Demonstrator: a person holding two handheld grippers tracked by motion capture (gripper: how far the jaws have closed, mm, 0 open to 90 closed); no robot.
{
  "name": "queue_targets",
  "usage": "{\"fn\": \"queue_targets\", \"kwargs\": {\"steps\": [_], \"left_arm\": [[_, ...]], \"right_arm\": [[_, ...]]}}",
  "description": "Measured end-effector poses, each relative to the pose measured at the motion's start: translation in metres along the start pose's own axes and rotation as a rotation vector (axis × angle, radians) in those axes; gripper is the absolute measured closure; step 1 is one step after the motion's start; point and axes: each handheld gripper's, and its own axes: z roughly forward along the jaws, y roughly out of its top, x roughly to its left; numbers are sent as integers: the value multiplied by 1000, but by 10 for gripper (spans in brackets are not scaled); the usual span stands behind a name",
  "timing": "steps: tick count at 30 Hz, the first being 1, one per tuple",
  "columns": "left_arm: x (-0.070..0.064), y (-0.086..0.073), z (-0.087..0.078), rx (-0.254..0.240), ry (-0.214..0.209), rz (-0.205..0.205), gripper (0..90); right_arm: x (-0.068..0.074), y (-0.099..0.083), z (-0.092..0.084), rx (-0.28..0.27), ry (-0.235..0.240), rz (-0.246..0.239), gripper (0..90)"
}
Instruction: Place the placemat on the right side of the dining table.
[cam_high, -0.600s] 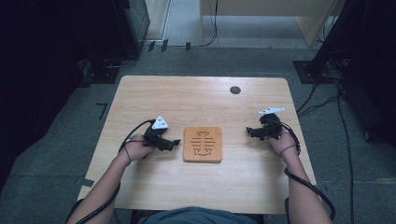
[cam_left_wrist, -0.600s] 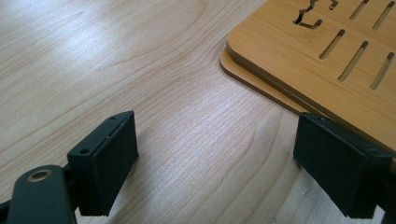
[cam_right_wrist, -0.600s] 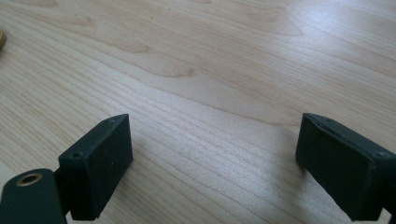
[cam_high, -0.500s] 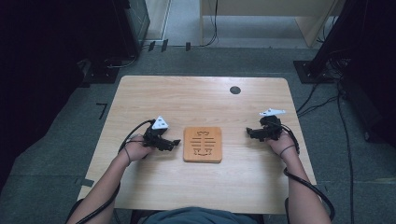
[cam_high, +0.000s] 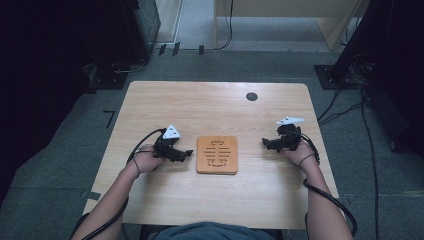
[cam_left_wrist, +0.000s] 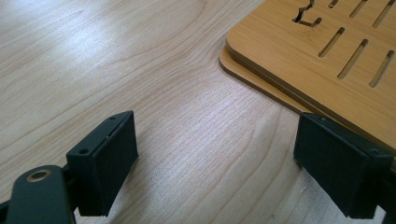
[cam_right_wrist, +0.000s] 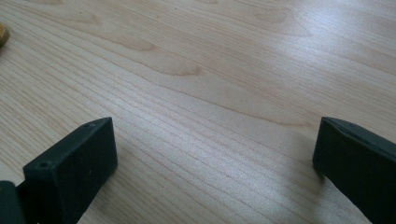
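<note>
Right now I see the trivet (cam_high: 217, 154) lying flat near the middle of the table (cam_high: 210, 107), between my 2 grippers. From the high view, the left gripper (cam_high: 186, 153) sits just beside the trivet's left edge, its tips pointing toward it, while the right gripper (cam_high: 266, 144) rests farther off on the other side, apart from the trivet's right edge. In the left gripper view I can tell the trivet (cam_left_wrist: 322, 56) is really 2 slotted wooden boards stacked, the upper one slightly offset so a sliver of the lower one shows at the corner. That rounded corner lies ahead of the left gripper (cam_left_wrist: 233, 175) and to its right; the right-hand jaw stands in front of the trivet's near edge, but I cannot tell whether it touches the wood. Both left jaws stand wide apart with only bare table between them, so they are released and hold nothing. In the right gripper view the right gripper (cam_right_wrist: 217, 170) also has its jaws spread wide over plain wood grain, gripping nothing, and a small brown sliver (cam_right_wrist: 3, 35) shows at the far left edge, too little for me to say what it is.
</note>
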Motion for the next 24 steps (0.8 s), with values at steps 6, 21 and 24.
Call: {"fn": "queue_targets", "kwargs": {"steps": [6, 21, 24], "left_arm": [[-1, 0, 0, 1, 4, 1, 123], [-1, 0, 0, 1, 3, 1, 123], [-1, 0, 0, 1, 4, 1, 123]], "right_arm": [[1, 0, 0, 1, -9, 9, 0], [2, 2, 1, 8, -20, 18, 0], [3, 3, 2, 16, -27, 28, 0]]}}
